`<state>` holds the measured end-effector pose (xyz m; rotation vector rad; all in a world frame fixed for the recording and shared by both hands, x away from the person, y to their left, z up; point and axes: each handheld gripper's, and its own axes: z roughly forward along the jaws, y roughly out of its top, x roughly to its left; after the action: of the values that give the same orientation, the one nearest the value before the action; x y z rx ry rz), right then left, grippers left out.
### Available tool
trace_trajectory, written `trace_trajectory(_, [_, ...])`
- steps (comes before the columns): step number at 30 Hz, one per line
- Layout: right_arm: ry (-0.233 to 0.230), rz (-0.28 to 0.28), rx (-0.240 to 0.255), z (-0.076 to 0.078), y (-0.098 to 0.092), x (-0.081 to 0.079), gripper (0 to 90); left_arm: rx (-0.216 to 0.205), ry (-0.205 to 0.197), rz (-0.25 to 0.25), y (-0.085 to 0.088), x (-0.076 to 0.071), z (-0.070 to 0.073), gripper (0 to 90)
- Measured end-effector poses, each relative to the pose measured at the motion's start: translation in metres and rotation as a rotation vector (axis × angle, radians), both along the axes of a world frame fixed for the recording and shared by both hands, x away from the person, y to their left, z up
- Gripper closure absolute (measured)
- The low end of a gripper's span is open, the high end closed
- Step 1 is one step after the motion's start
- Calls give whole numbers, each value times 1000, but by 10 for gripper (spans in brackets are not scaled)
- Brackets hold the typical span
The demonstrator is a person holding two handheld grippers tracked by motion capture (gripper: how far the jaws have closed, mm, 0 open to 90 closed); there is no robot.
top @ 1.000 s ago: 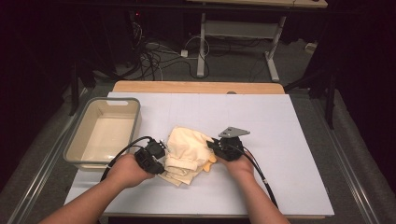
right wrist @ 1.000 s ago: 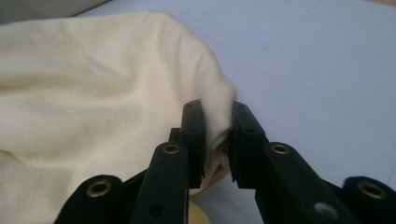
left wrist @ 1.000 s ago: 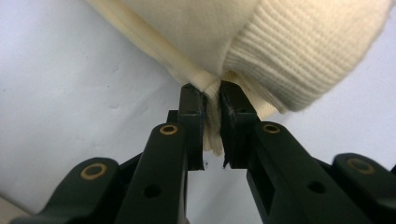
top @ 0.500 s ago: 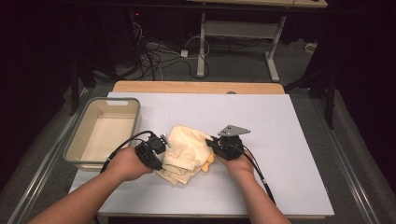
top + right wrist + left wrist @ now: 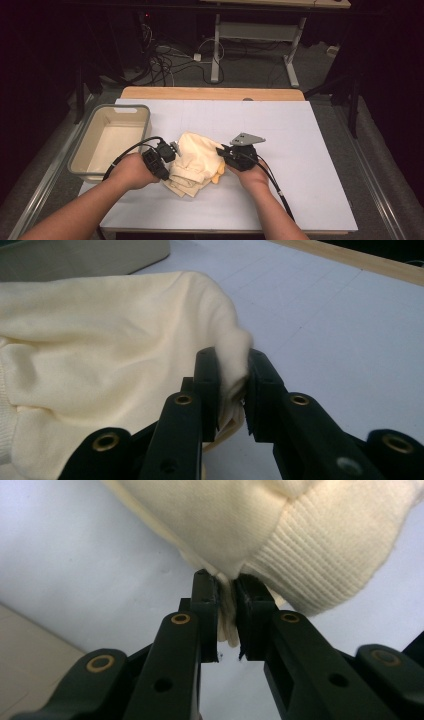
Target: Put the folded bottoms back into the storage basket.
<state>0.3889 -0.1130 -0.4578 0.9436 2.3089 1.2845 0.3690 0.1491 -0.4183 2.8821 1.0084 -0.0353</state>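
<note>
A cream knitted garment point(image 5: 196, 161) lies bunched on the white table top, between my two hands. My left gripper point(image 5: 172, 149) is shut on its left side; in the left gripper view its jaws pinch a fold of cream garment point(image 5: 280, 535) beside a ribbed cuff, with the left gripper point(image 5: 226, 582) tips closed on the cloth. My right gripper point(image 5: 220, 150) is shut on the garment's right edge. The right gripper view has the right gripper point(image 5: 231, 357) clamping a bunched edge of the cream garment point(image 5: 100, 340).
A beige plastic tub point(image 5: 111, 140) stands at the table's left edge, close to my left hand. A wooden strip point(image 5: 210, 93) runs along the table's far edge. Cables and desk legs lie on the dark floor beyond.
My left hand and its gripper have shifted slightly up and toward the garment. The right hand has kept still.
</note>
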Motion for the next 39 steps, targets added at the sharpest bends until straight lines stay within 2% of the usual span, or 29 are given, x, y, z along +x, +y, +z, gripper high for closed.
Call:
trace_trajectory(13, [1, 5, 19, 7, 8, 1, 802, 8, 27, -11, 9, 5, 15, 785])
trace_trajectory(20, [10, 4, 12, 3, 11, 3, 802, 10, 41, -2, 11, 8, 13, 785])
trace_trajectory(39, [20, -4, 14, 2, 14, 4, 800, 37, 53, -17, 9, 13, 14, 785])
